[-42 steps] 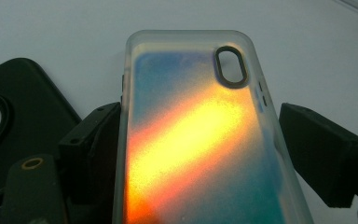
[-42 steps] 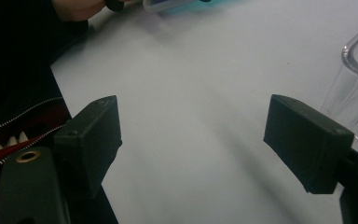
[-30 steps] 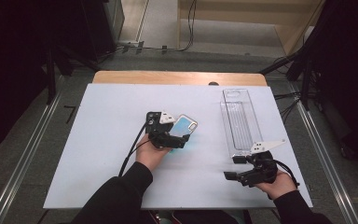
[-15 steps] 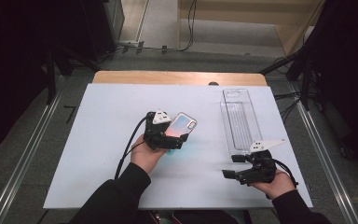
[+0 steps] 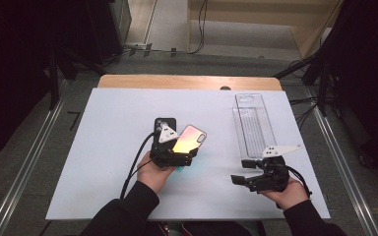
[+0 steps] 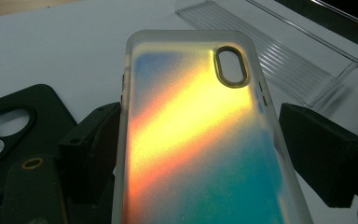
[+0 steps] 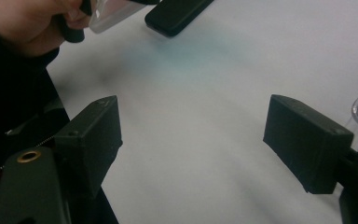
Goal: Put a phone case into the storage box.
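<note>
A matte white table (image 5: 103, 162) bears a clear, ribbed plastic tray (image 5: 254, 125) toward its right edge. Left of the tray lies a flat black phone case (image 5: 163, 124). Just beside it, the glossy iridescent phone case (image 5: 189, 139), orange to teal with frosted rims, tilts upward, clamped across its width by the left gripper (image 5: 173, 158). Nearer than the tray, the right gripper (image 5: 243, 172) hovers level, jaws apart, empty.

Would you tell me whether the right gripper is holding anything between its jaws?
No, the right gripper has its jaws standing apart with just bare white table between them.
</note>
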The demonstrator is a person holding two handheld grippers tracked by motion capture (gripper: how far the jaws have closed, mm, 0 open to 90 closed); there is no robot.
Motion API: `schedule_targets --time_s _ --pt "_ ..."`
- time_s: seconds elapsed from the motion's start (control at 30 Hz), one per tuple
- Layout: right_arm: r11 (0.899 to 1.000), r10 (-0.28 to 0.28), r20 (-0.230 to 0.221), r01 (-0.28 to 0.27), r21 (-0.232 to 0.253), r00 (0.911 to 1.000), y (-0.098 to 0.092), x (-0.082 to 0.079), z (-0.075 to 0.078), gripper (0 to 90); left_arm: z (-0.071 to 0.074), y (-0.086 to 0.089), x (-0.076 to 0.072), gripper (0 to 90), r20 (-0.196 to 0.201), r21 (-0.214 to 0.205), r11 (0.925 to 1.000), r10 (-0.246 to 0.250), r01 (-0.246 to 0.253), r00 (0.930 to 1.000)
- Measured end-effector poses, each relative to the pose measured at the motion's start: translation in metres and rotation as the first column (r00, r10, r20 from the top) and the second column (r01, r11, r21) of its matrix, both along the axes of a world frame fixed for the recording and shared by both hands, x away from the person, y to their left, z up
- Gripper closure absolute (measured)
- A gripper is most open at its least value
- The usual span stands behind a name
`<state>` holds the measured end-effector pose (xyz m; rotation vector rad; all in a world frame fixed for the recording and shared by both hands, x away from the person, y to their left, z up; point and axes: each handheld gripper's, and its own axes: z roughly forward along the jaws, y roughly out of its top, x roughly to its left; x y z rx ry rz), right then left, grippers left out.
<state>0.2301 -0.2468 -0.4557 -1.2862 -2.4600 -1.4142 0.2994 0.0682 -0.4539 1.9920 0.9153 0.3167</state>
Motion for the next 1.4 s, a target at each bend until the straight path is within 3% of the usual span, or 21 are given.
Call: schedule_targets --time_s 0.23,0.4,0.57,0.83,0.93,1.4 --pt "0.999 -0.041 0.003 0.041 0.025 0.9991 0.003 0.001 0.007 18.1 -0.009 -0.001 -0.014 16.4 0.029 -0.044 0.9990 0.015 -0.014 0.9995" --pt "0.999 -0.050 0.024 0.049 0.023 0.9985 0.011 0.001 0.014 18.4 -0.011 -0.003 -0.026 16.3 0.094 -0.060 0.9976 0.040 -0.034 0.9948" --pt "0.998 -0.061 0.026 0.061 0.033 0.9978 0.018 0.004 0.018 18.7 -0.014 -0.004 -0.033 16.3 0.122 -0.080 0.9951 0.068 -0.058 0.9902" --pt "0.993 -0.080 0.007 0.079 0.083 0.9968 0.027 0.012 0.027 19.5 -0.015 -0.001 -0.042 16.3 0.146 -0.109 0.9894 0.111 -0.096 0.9830" --pt "0.994 -0.075 0.013 0.073 0.083 0.9971 0.033 0.015 0.030 19.6 -0.017 0.001 -0.042 16.3 0.136 -0.130 0.9852 0.130 -0.112 0.9822" --pt "0.987 -0.125 -0.027 0.127 0.096 0.9918 0.049 0.039 0.034 20.2 -0.023 -0.002 -0.047 16.3 0.178 -0.135 0.9829 0.149 -0.126 0.9728"
